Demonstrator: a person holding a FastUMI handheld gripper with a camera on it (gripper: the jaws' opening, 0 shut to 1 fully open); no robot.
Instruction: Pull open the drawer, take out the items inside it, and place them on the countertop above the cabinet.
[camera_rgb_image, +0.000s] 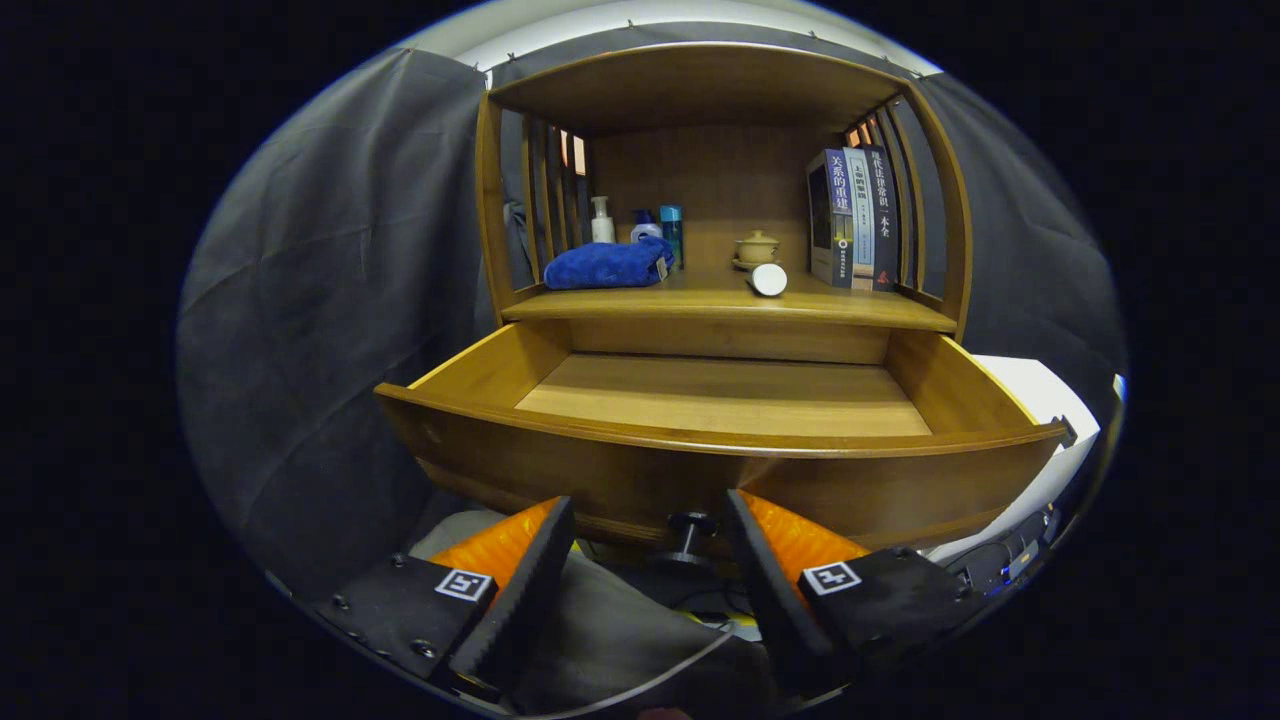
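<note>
wooden drawer open, nothing seen inside; knob sits between the spread fingers

wood-brown drawer (720, 400) is pulled well out of the cabinet, its front panel running crosswise just ahead of the gripper (650, 550). landmark for all places: the drawer's dark knob (690, 535), low on the middle of the front panel.

- jaws: spread wide, gripping nothing. the knob lies in the gap between the two fingers, slightly ahead of the tips, touching neither as far as i can tell.
- above and beyond the knob: the visible drawer floor is bare wood. the strip just behind the front panel is hidden by its rim.
- further above the knob: the countertop (850, 305). on it, a blue towel (608, 265) up and left of the knob, a white cylinder (768, 280) lying on its side up and slightly right, books (855, 215) further right.

judgement: emptying looks done or nearly so. any coming move turns on the knob, dead ahead and centred in the gap, its stem pointing straight back at the gripper.
</note>
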